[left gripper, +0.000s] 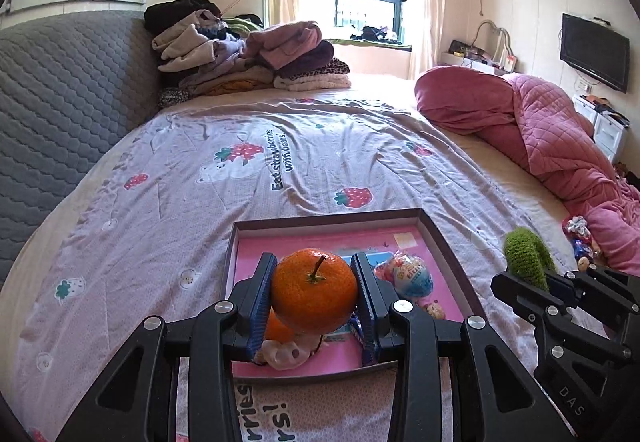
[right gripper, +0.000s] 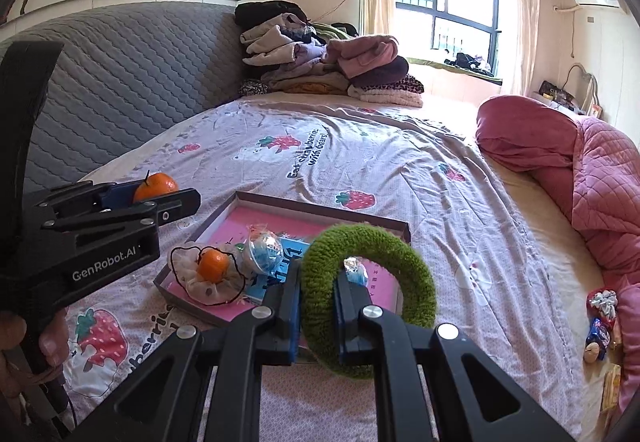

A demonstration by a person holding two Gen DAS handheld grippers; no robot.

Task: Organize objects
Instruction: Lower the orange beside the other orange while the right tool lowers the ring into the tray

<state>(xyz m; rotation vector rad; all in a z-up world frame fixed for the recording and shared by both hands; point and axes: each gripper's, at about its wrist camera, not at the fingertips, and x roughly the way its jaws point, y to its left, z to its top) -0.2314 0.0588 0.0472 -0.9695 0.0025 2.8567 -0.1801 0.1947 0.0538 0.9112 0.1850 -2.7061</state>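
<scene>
While a second mandarin (right gripper: 213, 266) lies in the shallow box (left gripper: 448, 242) on the bed, a mandarin (left gripper: 314, 290) is clamped half-wide by the left gripper (left gripper: 314, 296) and a green knitted ring (right gripper: 368, 298) pinched tight by the right gripper (right gripper: 318, 316), both apparently held clear for sorting.

Tangerine (left gripper: 314, 296): dimpled, slightly glossy peel. Ring (right gripper: 368, 298): fuzzy green yarn. Left tool (left gripper: 314, 302): matt black plastic, ribbed blue pads. Tray (left gripper: 444, 242): matt cardboard. Bedsheet (left gripper: 200, 202): printed, wrinkled cloth.
</scene>
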